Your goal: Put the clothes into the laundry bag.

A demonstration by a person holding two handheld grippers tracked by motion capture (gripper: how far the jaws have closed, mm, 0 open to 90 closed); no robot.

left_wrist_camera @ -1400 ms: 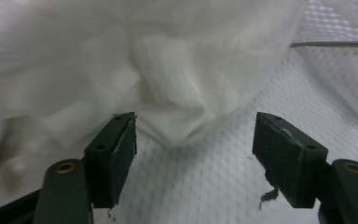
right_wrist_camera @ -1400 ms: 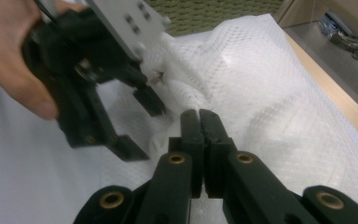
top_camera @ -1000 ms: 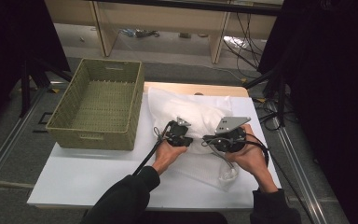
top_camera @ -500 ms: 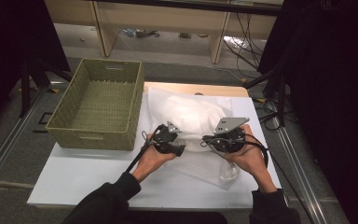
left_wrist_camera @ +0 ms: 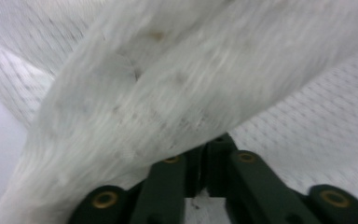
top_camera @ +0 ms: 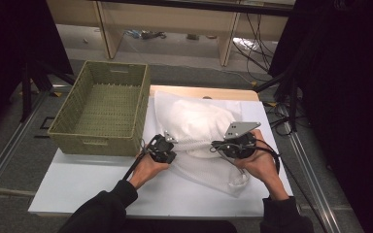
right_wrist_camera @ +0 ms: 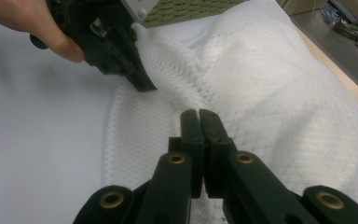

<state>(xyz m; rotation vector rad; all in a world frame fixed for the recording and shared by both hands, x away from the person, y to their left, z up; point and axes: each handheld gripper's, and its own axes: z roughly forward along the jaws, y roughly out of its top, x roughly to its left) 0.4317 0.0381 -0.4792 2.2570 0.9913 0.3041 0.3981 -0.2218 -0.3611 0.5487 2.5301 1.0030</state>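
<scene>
White tabletop (top_camera: 92,189), woven olive basket (top_camera: 102,109) at your left.
Your left gripper (top_camera: 162,148) and right gripper (top_camera: 233,144) both clamp the white mesh cloth (top_camera: 194,121), which lies between them, nearer the right.

Black jaws (right_wrist_camera: 199,122) with brass rivets — dark sleeves (top_camera: 102,209), black cables.

The bare white tabletop (top_camera: 92,187) lies open at front left, bounded behind by the green woven rectangular basket (top_camera: 102,104) and rightward by the white mesh cloth (top_camera: 199,126).
</scene>
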